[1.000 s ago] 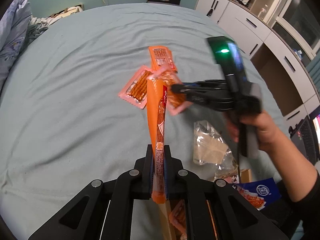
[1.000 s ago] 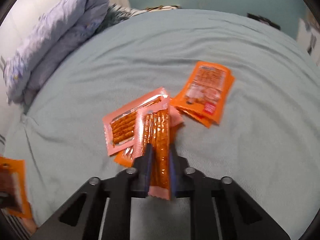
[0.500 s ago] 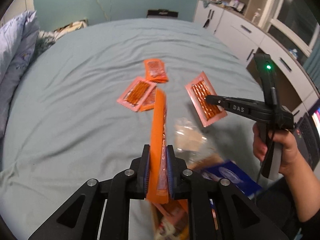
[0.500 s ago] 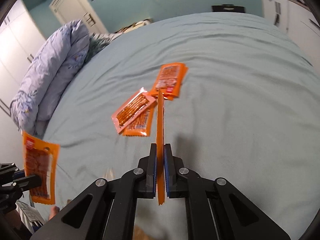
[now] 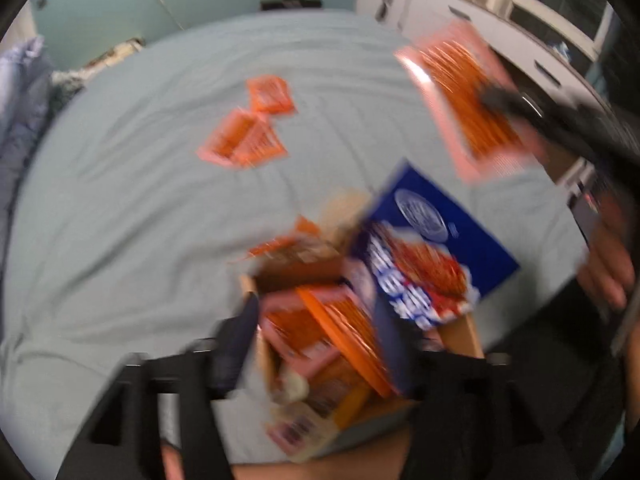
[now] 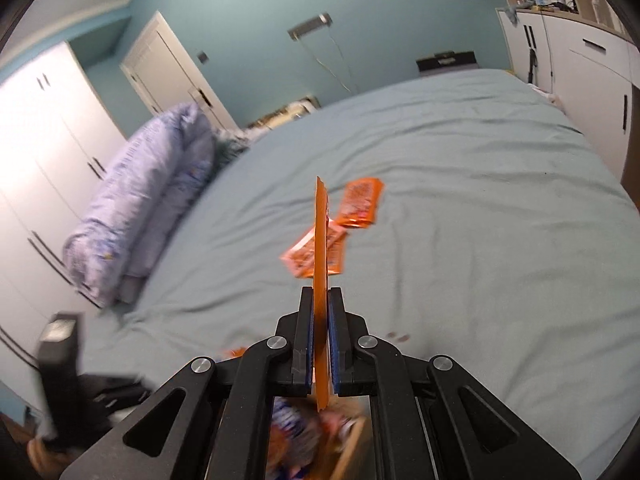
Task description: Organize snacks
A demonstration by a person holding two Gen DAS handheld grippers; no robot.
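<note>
At the left, the left gripper (image 5: 320, 336) hangs over the open box (image 5: 460, 330) at the bed's (image 5: 120, 240) near edge, its jaws opening with nothing pressed between them; an orange packet (image 5: 344, 332) lies loose in the box among other snacks, beside the blue flap (image 5: 440, 232). Mid-bed, more packets (image 5: 244, 144) lie in a small cluster. At the right, the right gripper (image 6: 320, 320) is clamped tight on a pink-edged packet (image 5: 468, 100), held edge-on above the bed.

Glossy plastic snack packets (image 6: 357, 208) lie on matt, wrinkled cloth bedsheet (image 6: 460, 208); box (image 5: 460, 334) probably cardboard.
</note>
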